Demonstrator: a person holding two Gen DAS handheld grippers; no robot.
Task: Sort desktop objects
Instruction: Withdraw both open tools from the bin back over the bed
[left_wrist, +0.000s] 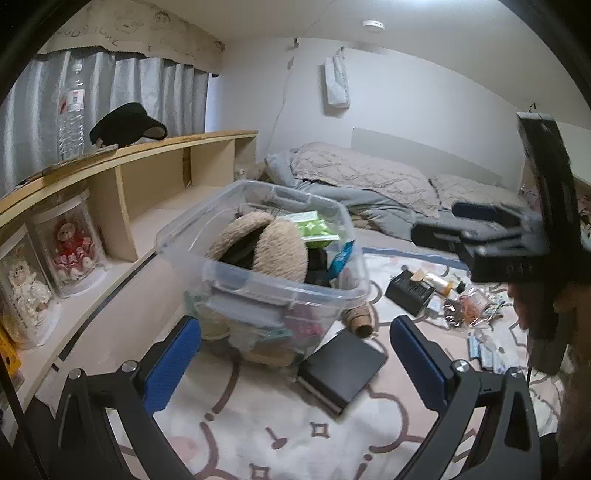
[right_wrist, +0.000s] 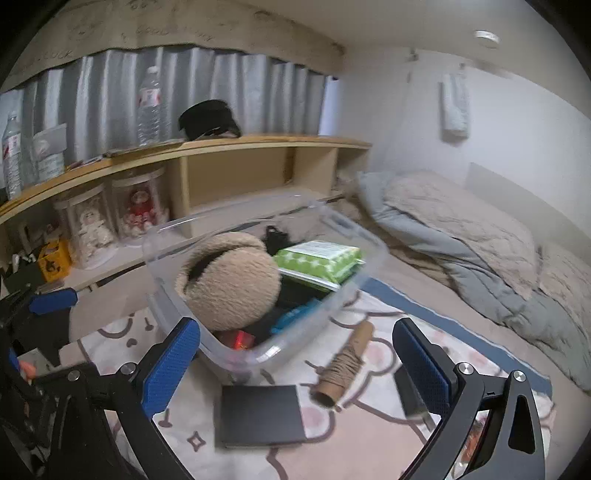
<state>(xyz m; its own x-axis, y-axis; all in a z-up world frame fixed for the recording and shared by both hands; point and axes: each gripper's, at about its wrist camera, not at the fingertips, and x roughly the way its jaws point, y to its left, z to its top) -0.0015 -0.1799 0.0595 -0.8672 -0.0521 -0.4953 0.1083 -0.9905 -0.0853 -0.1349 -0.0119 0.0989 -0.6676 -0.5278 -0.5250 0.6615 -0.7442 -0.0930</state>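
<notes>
Both left gripper (left_wrist: 295, 365) and right gripper (right_wrist: 295, 365) fingers are spread wide, nothing held; black notebook (right_wrist: 260, 415) and twine spool (right_wrist: 343, 365) lie at six o'clock of the clear bin (right_wrist: 177, 295), seemingly staged for loading.

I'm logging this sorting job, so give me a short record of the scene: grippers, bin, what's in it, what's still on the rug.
left gripper: open, empty
right gripper: open, empty
bin: clear plastic, no lid, on the rug
in bin: fluffy tan earmuffs, green packet
beside bin: black box, twine spool
further right: small scattered items
</notes>
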